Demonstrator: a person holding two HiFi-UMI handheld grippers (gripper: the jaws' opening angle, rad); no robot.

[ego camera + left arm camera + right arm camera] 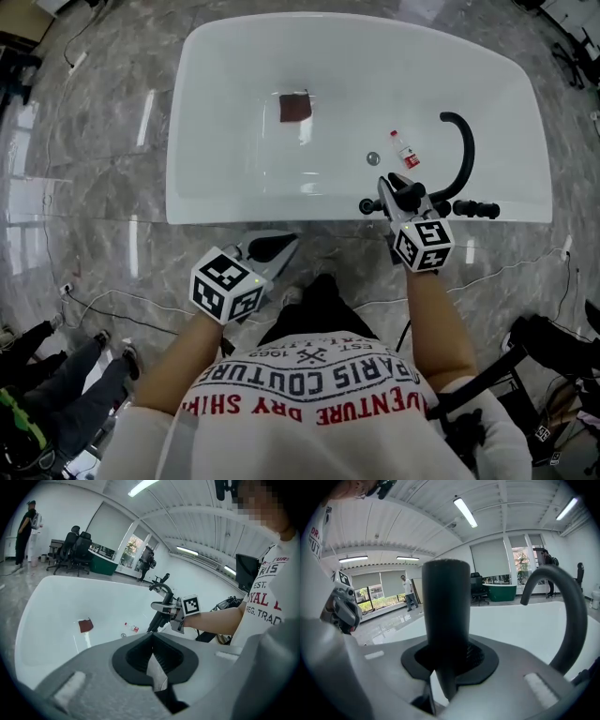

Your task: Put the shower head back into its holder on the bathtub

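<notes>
Shower head [446, 616], black, pinched between the jaws of right hand-held gripper [401, 190]
Location: at the person-side rim of white bathtub [234, 214], beside curved black spout [463, 150]. Left hand-held gripper [272, 249]: jaws pressed together, empty, outside the tub, over grey marble floor [94, 141]

Dark red cloth [295, 107], small bottle [404, 149]

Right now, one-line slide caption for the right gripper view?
Right gripper shut on the upright black shower head; curved black spout at right, white bathtub behind.
</notes>
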